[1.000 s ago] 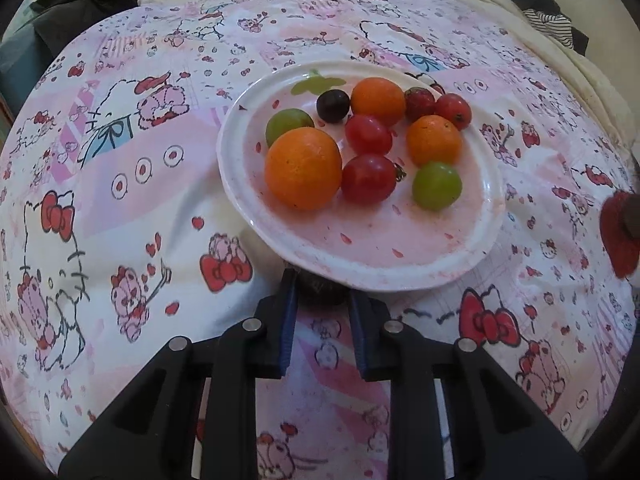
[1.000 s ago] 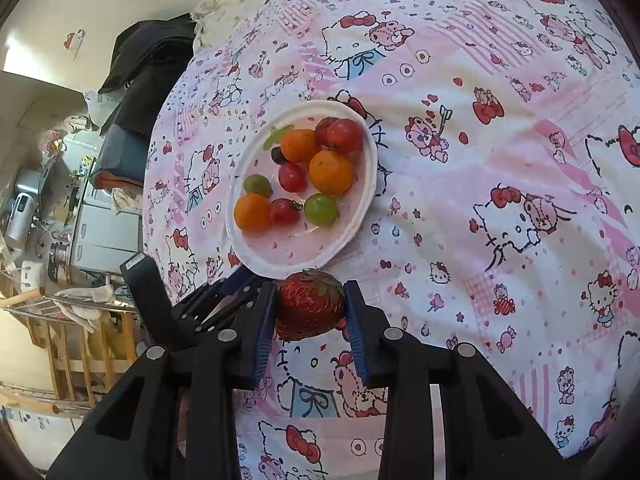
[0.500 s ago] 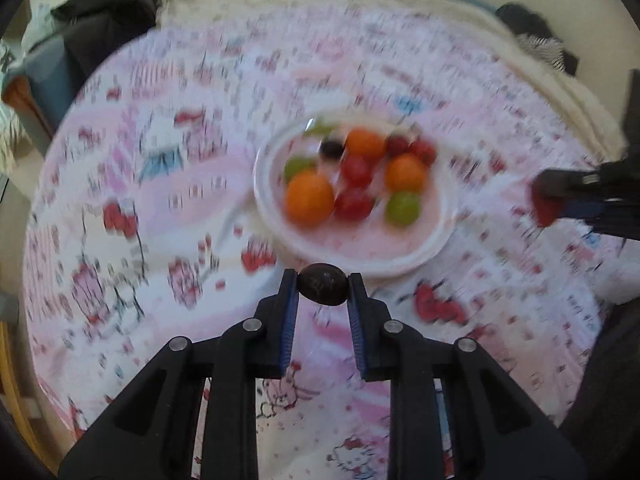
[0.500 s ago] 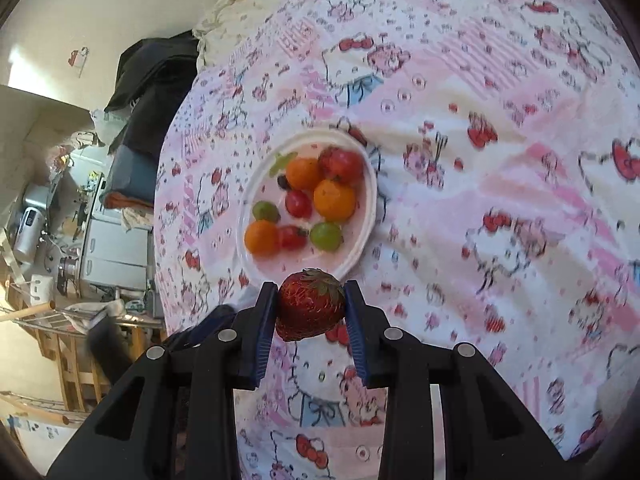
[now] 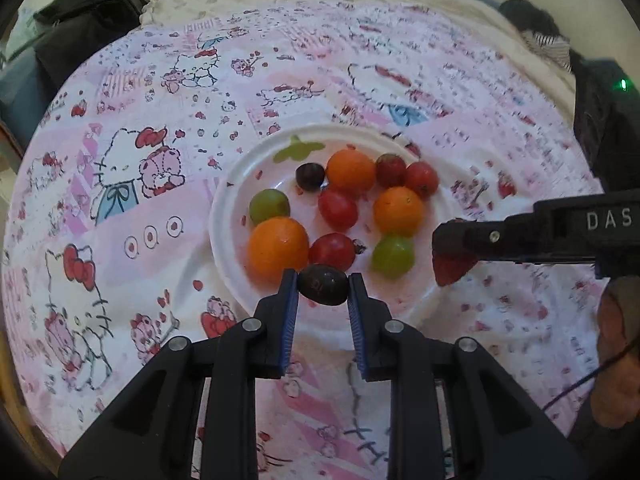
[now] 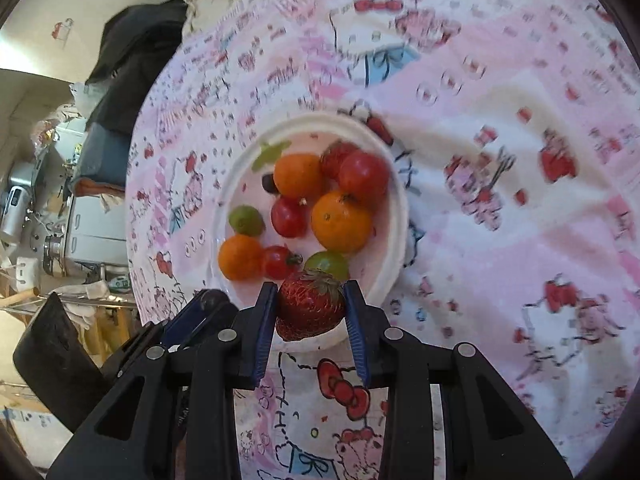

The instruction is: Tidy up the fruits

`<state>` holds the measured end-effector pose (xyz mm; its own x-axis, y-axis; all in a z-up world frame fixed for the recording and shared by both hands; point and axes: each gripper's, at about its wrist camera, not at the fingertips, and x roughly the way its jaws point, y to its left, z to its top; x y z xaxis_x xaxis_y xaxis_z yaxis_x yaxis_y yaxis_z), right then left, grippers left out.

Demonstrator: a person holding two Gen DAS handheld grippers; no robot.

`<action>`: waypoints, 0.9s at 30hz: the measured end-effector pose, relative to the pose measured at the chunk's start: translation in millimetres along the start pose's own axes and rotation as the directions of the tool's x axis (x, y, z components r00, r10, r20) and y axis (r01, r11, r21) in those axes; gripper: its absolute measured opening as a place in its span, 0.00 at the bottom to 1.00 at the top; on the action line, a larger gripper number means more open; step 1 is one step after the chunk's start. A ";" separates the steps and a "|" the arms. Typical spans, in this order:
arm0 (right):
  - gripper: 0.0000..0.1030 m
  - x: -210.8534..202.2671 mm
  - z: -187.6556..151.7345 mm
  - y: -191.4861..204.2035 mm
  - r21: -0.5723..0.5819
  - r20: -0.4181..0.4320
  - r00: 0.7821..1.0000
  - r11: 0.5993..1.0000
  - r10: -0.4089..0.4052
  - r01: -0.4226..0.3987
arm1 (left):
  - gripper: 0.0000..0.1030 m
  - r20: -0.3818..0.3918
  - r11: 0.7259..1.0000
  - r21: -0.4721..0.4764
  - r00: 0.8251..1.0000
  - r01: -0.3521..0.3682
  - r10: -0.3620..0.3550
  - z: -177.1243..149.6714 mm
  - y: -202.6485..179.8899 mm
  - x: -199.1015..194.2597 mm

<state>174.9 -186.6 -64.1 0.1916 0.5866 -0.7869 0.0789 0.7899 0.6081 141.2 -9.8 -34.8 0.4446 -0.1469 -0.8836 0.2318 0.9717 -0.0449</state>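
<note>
Dark grape (image 5: 323, 289): pinched between the fingers of the left gripper (image 5: 322, 293), held by its two ends, above the near rim of the white plate (image 5: 224, 216). Judged light, smooth-skinned, soft; likely to squirt out or split if squeezed harder. A hold across the widest part looks safest.

Strawberry (image 6: 310, 305): clamped at its sides in the right gripper (image 6: 311, 312), leafy cap up, above the plate's near edge as the right camera sees it. Judged light, easily bruised; a gentle grip on the broad shoulders suits it.

Plate already carries three oranges, two green grapes, several red tomatoes and one more dark grape (image 5: 309, 176), crowded toward the far half; the near part is bare. Plate sits on a cartoon-print bedsheet (image 5: 132, 184), about mid-bed.
</note>
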 end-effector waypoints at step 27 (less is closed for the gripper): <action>0.84 6.0 -5.1 3.2 0.002 0.023 1.000 1.000 -0.015 0.015 | 0.70 -0.039 1.000 0.019 0.999 -0.004 0.004 -0.7 -2.8 4.1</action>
<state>171.3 -179.6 -67.4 0.2126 0.5703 -0.7935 0.0836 0.7984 0.5962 141.8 -13.0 -38.6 0.4112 -0.1352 -0.9015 0.2465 0.9686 -0.0329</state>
